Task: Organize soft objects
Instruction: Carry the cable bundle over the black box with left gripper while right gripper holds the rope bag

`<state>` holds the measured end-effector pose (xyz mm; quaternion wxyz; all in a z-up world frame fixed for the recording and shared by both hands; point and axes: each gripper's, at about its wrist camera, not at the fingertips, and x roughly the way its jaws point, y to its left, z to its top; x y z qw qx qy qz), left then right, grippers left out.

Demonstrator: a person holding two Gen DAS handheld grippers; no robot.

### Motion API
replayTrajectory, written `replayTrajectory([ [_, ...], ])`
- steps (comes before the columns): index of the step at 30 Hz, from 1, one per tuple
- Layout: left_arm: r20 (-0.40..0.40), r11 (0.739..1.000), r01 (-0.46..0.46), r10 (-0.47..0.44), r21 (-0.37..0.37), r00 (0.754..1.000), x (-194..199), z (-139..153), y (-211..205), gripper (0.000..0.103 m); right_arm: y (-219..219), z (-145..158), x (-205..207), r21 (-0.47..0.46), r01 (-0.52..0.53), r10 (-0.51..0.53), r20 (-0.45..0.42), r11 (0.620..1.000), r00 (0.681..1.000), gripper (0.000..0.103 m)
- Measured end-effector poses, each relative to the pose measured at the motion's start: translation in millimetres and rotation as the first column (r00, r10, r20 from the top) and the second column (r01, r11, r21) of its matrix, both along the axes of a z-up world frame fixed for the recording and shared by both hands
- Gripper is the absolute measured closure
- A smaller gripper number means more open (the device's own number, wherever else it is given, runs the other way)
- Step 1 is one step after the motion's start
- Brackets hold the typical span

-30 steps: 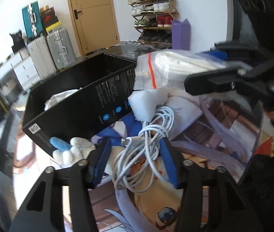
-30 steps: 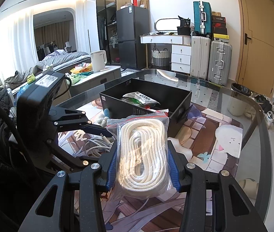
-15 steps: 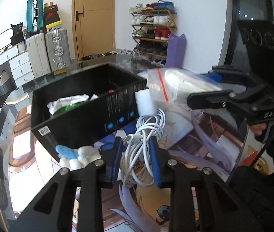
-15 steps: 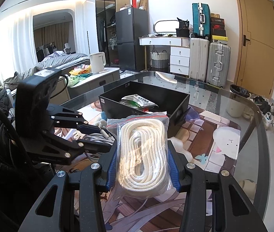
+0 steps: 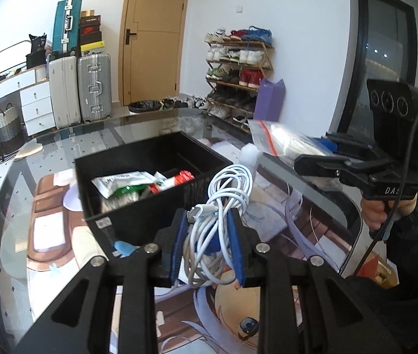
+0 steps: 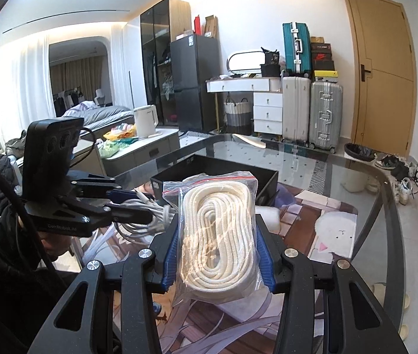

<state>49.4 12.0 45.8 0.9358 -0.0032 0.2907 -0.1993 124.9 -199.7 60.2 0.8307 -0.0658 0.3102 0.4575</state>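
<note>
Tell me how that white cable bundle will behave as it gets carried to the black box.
The white cable bundle is probably floppy: loose loops spill above and below the left gripper. It looks light. A dangling loop may well snag on the black box rim, so it likely needs clearance.

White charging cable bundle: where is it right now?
The white charging cable bundle is clamped in the left claw, raised just in front of the black box's near wall in the left wrist view.
</note>
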Motion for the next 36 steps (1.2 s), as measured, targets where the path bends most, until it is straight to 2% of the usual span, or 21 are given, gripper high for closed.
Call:
replayTrajectory([
  [13, 0.021, 0.995, -0.098, 0.099, -0.033, 0.995, 4, 10, 23, 0.077, 5, 4, 5, 0.079, 0.049, -0.047, -0.023, 0.996, 0.999, 0.058],
  [28, 0.05, 0.984, -0.181, 0.181, -0.004, 0.982, 32, 16, 25, 0.077, 30, 14, 15, 0.041, 0.136, -0.136, -0.017, 0.99, 0.991, 0.058],
  [36, 0.038, 0.974, -0.225, 0.224, 0.011, 0.974, 54, 16, 24, 0.077, 43, 17, 28, 0.026, 0.168, -0.167, -0.026, 0.985, 0.986, 0.058],
])
